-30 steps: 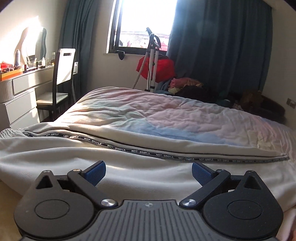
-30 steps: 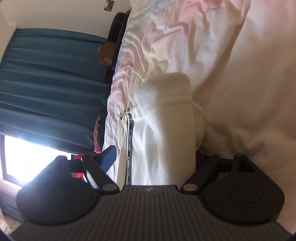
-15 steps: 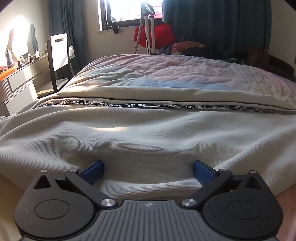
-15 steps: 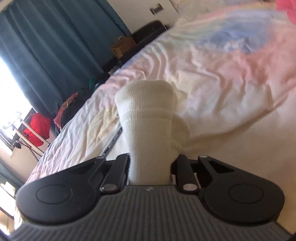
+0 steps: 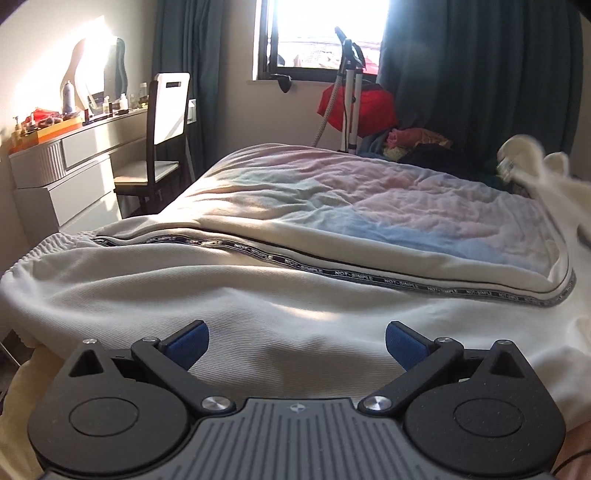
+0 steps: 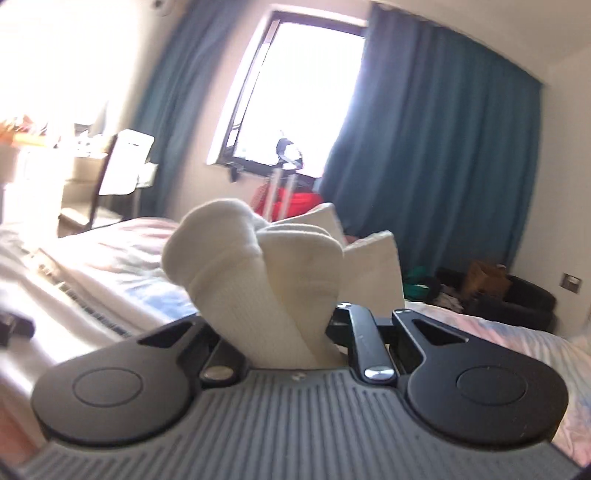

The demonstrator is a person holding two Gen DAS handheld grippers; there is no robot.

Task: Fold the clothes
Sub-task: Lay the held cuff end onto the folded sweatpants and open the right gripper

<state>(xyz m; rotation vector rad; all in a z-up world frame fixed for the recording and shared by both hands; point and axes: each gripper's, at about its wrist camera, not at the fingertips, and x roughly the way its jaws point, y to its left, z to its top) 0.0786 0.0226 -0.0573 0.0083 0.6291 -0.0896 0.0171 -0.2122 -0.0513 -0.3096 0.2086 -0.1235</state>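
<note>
Cream ribbed fabric filled the lower half of the left wrist view: the pants [image 5: 258, 295] lay spread flat across the bed [image 5: 369, 192], with a black tape [image 5: 369, 277] printed in white letters running along the side seam and a gathered waistband [image 5: 48, 251] bunched at the left end. The left gripper [image 5: 295, 341] sat low over this cloth with its jaws spread wide and nothing between them, its blue fingertips [image 5: 188, 339] just above or lightly on the fabric — which of the two could not be told. Only this view showed the garment's full length, and at its far right edge the cuff end [image 5: 524, 155] rose off the bedspread, blurred. The right wrist view gave that end up close: the right gripper [image 6: 280, 332] had its jaws pressed together on the thick ribbed cuffs [image 6: 258, 266], two rounded, sock-like tubes of soft knit bulging out above the black linkage, held up in the air over the bed. The bedspread was a crumpled pastel sheet in pink, blue and pale yellow. Behind it both views showed a bright window [image 5: 325, 33] between teal curtains [image 6: 443, 147], a red bag [image 5: 358, 107] by a metal stand, and a white-backed chair [image 5: 170, 107] at a dressing counter [image 5: 74, 155] crowded with bottles; only the right view took in a brown box [image 6: 484, 277] in the dark corner.
</note>
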